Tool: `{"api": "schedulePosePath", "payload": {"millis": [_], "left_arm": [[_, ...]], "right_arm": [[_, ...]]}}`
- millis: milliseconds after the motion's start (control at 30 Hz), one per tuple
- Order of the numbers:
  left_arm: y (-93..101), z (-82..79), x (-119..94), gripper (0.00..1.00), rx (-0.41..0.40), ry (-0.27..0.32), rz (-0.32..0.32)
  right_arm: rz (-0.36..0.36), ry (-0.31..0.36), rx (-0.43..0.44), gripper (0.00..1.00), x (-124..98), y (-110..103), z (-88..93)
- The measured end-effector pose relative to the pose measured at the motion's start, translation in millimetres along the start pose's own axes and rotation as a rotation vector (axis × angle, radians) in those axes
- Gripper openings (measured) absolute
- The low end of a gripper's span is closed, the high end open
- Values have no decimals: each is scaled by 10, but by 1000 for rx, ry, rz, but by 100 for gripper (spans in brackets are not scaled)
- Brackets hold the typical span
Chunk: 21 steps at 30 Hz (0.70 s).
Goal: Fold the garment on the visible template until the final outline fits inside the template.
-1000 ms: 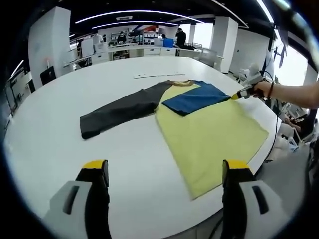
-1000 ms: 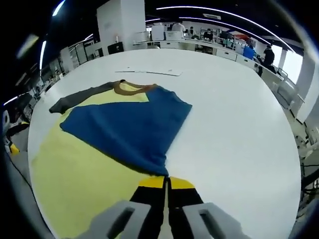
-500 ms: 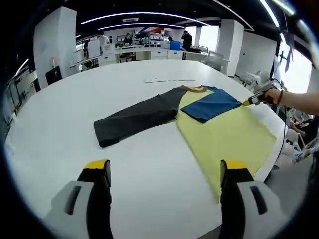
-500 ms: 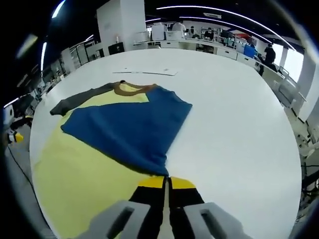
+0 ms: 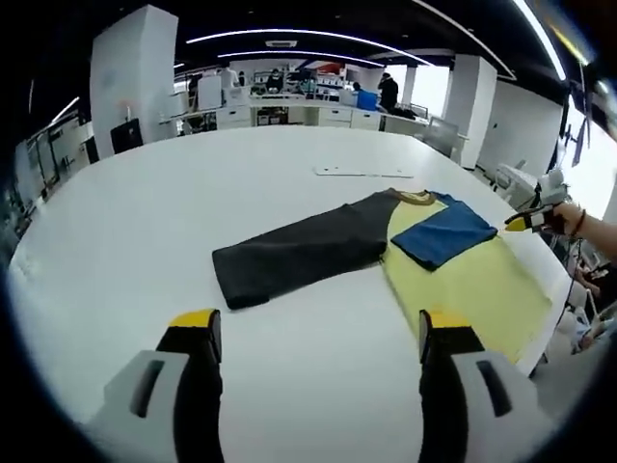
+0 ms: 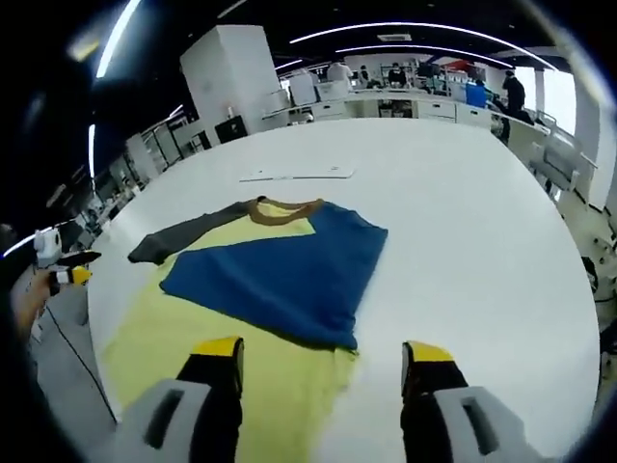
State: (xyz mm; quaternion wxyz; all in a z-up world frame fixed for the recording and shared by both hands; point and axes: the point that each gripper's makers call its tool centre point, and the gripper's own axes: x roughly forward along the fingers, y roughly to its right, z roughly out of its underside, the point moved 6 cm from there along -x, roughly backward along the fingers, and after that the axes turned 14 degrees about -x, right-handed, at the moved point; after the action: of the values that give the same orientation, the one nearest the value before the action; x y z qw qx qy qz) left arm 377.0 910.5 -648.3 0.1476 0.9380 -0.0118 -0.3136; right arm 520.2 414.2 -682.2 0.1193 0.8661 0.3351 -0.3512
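A yellow T-shirt [image 5: 472, 285] lies on the white table [image 5: 193, 183], with a dark grey sleeve [image 5: 299, 251] spread to the left and a blue sleeve [image 5: 443, 231] folded over the body. The collar is brown. My left gripper [image 5: 318, 333] hovers open, well short of the grey sleeve's end. In the right gripper view the blue sleeve [image 6: 280, 275] lies flat on the yellow body [image 6: 183, 338], and my right gripper [image 6: 323, 357] is open just behind its cuff, holding nothing. The right gripper [image 5: 525, 222] also shows at the far right of the left gripper view.
A thin flat white sheet [image 6: 294, 175] lies on the table beyond the collar. The table edge [image 6: 578, 318] curves close on the right. A person's hand with the left gripper [image 6: 63, 277] is at the left edge. Desks and people stand far behind.
My right gripper has opened, let go of the blue sleeve's cuff and drawn back a little. The left gripper's view has swung left, away from the shirt body.
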Motion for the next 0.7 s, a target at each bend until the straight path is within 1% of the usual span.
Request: {"api": "schedulePosePath", "payload": {"millis": [33, 100, 200, 300, 433, 500, 567, 600, 667, 700], "left_arm": [[-26, -16, 16, 79, -7, 4, -8], [-53, -37, 49, 77, -23, 14, -28], [-163, -85, 109, 72, -71, 40, -57], [-242, -103, 168, 67, -85, 54, -80], [-367, -105, 272, 61, -129, 81, -110], [-409, -92, 331, 59, -165, 85, -116], [-451, -74, 383, 57, -178, 84, -131], [-469, -68, 411, 55, -179, 87, -136], [-526, -51, 459, 50, -146, 80, -178], [-536, -46, 498, 49, -152, 83, -175]], "right_arm": [[-2, 1, -7, 77, -22, -28, -7], [-9, 4, -34, 84, -86, -118, -17], [-18, 13, -46, 90, -175, -200, -21], [-22, 35, -51, 97, -261, -268, -22], [-26, 41, -81, 99, -361, -374, 8], [-30, 44, -98, 99, -407, -426, 15], [-37, 53, -107, 99, -443, -464, 12], [-42, 63, -111, 99, -469, -499, 7], [-45, 73, -115, 99, -504, -545, 11], [-47, 74, -117, 99, -516, -563, 17]]}}
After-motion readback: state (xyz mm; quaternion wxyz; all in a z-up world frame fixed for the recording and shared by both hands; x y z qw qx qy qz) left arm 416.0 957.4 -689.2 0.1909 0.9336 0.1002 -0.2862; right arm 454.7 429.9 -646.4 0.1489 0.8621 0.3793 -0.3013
